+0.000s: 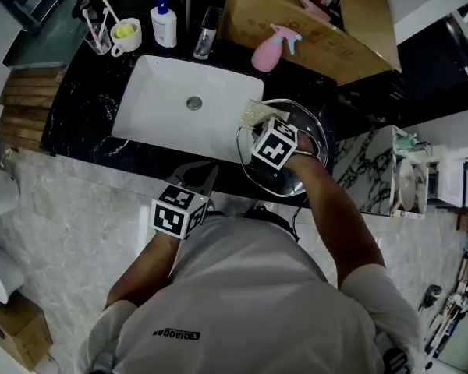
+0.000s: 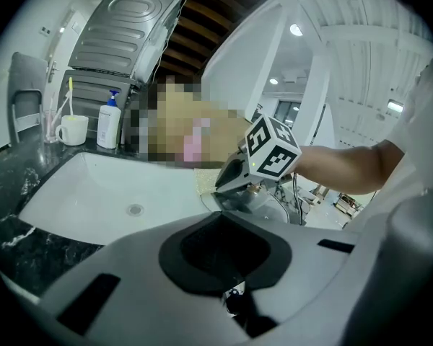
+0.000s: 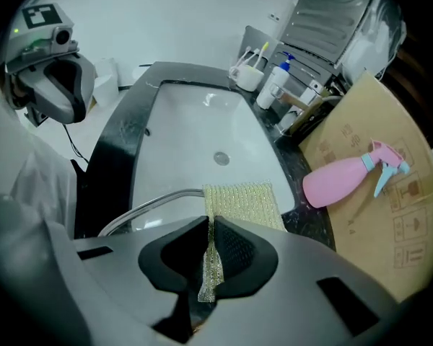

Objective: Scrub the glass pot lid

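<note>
Head view: right gripper clamps a scrub pad on the glass pot lid.
The lid lies flat just right of the sink. The pad's long axis points far-left over the lid's far rim. The left gripper, nearer, has its jaws together and empty.

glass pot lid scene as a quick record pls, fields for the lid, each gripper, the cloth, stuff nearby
lid: glass pot lid lying on the black counter at the right edge of the sink
right gripper: shut on the scrub cloth, over the lid's rim
cloth: yellow mesh scrub cloth, hanging out ahead of the jaws
left gripper: shut, empty, off the lid
nearby: pink spray bottle against a cardboard box
</note>
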A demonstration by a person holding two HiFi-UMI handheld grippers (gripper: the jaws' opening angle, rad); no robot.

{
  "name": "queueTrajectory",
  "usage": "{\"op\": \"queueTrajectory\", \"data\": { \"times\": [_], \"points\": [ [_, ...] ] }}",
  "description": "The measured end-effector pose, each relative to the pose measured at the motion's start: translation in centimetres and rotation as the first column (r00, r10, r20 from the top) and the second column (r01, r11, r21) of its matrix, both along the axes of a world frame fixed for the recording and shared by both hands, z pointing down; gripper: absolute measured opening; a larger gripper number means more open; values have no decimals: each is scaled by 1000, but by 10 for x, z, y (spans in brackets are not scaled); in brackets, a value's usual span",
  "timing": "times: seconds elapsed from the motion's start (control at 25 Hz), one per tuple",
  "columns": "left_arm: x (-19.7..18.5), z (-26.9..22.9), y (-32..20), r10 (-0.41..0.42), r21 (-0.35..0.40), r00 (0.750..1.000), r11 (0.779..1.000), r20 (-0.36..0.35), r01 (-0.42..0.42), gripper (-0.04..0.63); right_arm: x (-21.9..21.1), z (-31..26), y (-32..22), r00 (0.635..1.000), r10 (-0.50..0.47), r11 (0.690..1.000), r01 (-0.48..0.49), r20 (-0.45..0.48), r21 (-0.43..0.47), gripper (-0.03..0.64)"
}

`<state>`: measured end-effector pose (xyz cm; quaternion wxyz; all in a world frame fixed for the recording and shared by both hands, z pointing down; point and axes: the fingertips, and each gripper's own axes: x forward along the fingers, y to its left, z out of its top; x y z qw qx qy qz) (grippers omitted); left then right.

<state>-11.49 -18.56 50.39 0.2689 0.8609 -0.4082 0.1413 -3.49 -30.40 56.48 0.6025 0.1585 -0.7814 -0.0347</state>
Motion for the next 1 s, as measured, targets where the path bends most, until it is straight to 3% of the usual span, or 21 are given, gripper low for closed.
{"op": "queueTrajectory", "data": {
  "times": [0.76, 1.0],
  "points": [
    [13, 5, 17, 76, -8, 997, 997, 18, -76, 12, -2, 5, 56, 995, -100, 995, 100, 3, -17, 61],
    [13, -1, 24, 60, 8, 998, 998, 34, -60, 12, 1, 5, 71, 987, -160, 987, 160, 18, -5, 61]
  ]
}}
